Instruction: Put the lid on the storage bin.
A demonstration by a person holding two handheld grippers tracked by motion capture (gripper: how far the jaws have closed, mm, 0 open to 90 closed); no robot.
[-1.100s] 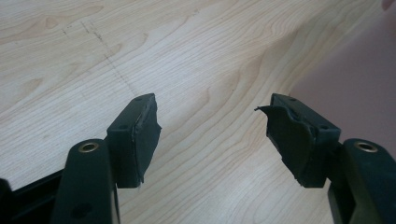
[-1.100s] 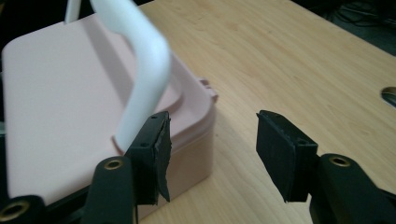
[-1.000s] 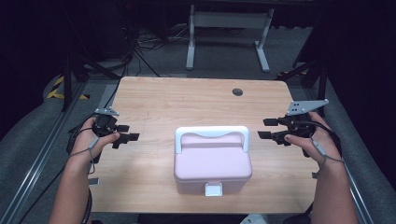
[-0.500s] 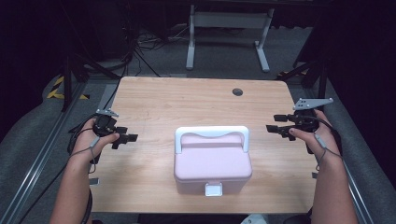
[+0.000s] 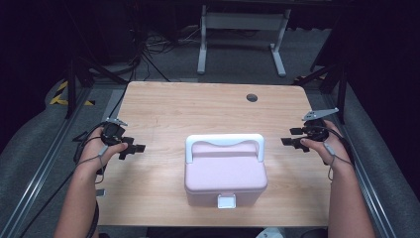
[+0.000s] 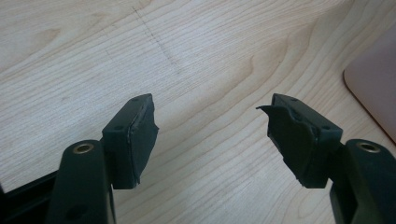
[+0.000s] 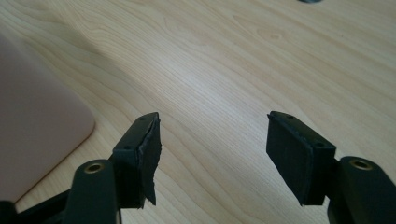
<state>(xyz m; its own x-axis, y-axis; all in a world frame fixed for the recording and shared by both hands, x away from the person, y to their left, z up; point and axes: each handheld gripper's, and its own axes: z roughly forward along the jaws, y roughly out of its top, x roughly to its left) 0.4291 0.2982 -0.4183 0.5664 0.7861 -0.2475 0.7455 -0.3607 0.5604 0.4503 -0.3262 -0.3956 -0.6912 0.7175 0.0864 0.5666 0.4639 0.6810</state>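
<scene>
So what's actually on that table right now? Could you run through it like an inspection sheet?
Surface: light wooden table, round cable hole near its far edge.
Job's things: closed pink box with white handle and white front latch, centred toward the near edge.
Clutter: nothing seen.
Grippers: left gripper and right gripper flank the box, jaws open, holding nothing.
Cables: one trails from each gripper; a tangle of cables lies on the floor beyond.
Surroundings: grey floor, white table frame, dark backdrop.

Pink box (image 6: 376, 88) cut by frame edge; front latch (image 5: 226, 201) detail perhaps unreadable.
</scene>
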